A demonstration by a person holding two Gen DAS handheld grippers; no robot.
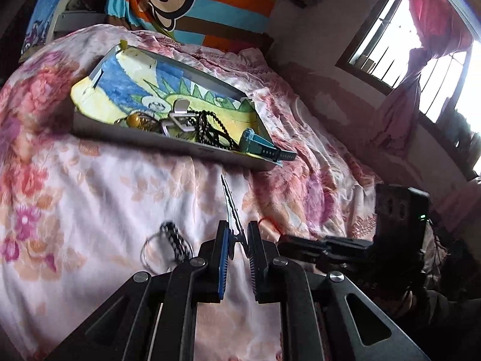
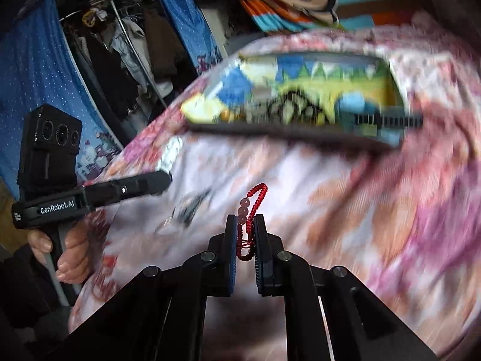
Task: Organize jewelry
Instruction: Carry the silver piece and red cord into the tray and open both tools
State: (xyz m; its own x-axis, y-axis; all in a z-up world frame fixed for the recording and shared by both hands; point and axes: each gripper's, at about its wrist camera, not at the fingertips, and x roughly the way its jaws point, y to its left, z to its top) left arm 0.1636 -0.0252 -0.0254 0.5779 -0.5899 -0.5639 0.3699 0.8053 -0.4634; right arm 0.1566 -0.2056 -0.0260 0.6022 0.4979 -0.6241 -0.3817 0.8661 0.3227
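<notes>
A shallow tray (image 1: 168, 147) sits on the flowery bed (image 1: 75, 180), and I think the job is about half done. Inside the tray already are a black bead necklace (image 1: 210, 126), a teal watch (image 1: 258, 147) with its strap hanging over the near edge, a silver clip (image 1: 180, 120) and a yellow-brown round piece (image 1: 135, 119). Three things are still outside. The left gripper (image 1: 237, 240) has its jaws closed on a thin blue hair clip (image 1: 231, 210) with little teeth, and the clip pokes out of the jaws toward 12 o'clock, at the tray. The right gripper (image 2: 245, 240) has its jaws squeezed on a red braided bracelet (image 2: 255, 198) with pink beads; the loop sticks up from the jaws toward 12 o'clock, and the tray is farther off the same way. The right wrist view is very blurry, so small details there are hard to tell. A black and white braided band (image 1: 177, 237) on a thin ring lies on the bed at about 10 o'clock from the left jaws, close by and not touched. It looks like both held pieces go into the tray next, and then the band.
</notes>
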